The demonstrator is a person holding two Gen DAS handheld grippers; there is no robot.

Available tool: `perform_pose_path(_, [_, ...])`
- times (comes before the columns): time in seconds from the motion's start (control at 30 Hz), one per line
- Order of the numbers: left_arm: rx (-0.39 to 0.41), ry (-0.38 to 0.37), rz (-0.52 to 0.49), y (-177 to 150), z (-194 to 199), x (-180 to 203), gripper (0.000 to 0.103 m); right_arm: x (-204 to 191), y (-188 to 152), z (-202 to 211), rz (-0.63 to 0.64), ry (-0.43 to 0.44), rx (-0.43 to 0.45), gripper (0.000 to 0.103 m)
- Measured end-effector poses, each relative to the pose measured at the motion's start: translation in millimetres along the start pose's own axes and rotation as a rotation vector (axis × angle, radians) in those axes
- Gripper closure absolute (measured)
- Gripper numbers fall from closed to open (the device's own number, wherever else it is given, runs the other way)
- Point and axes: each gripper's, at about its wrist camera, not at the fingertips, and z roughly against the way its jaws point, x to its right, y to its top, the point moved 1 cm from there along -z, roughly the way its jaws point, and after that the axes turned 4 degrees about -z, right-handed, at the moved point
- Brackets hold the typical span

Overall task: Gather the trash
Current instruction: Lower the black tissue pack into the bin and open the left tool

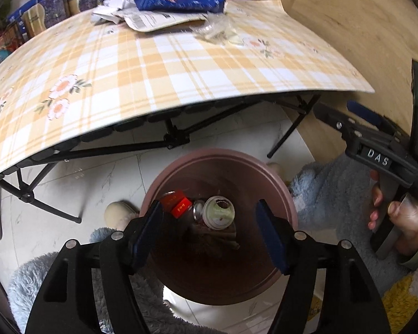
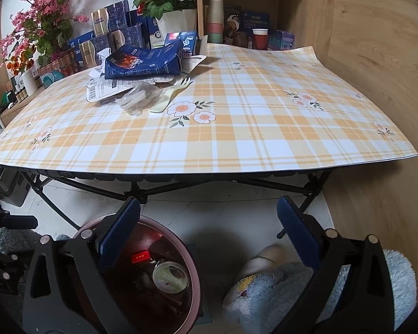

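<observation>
My left tongs (image 1: pixel 209 233) hang wide and empty over the bin (image 1: pixel 281 183), where a red box (image 1: pixel 175 206) and a round lid (image 1: pixel 218 213) already lie. My right tongs (image 2: pixel 209 236) are wide too, holding nothing, low before the table (image 2: pixel 237 144). The remaining trash sits at the far side: a blue carton (image 2: pixel 145 62) on papers (image 2: pixel 103 90), with clear wrap (image 2: pixel 136 101) and a pale fork (image 2: pixel 167 94) just beside. I judge the risks to be reaching: the wrap may slip my pads, and lifting the carton may drag papers off the edge.
</observation>
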Motion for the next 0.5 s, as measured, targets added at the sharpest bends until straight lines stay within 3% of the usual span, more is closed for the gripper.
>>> perform_pose_path(0.5, [0.144,0.028,0.196,3.7,27.7,-35.7,0.036,-0.4,0.9,0.2,0.006,0.001,0.006,0.006])
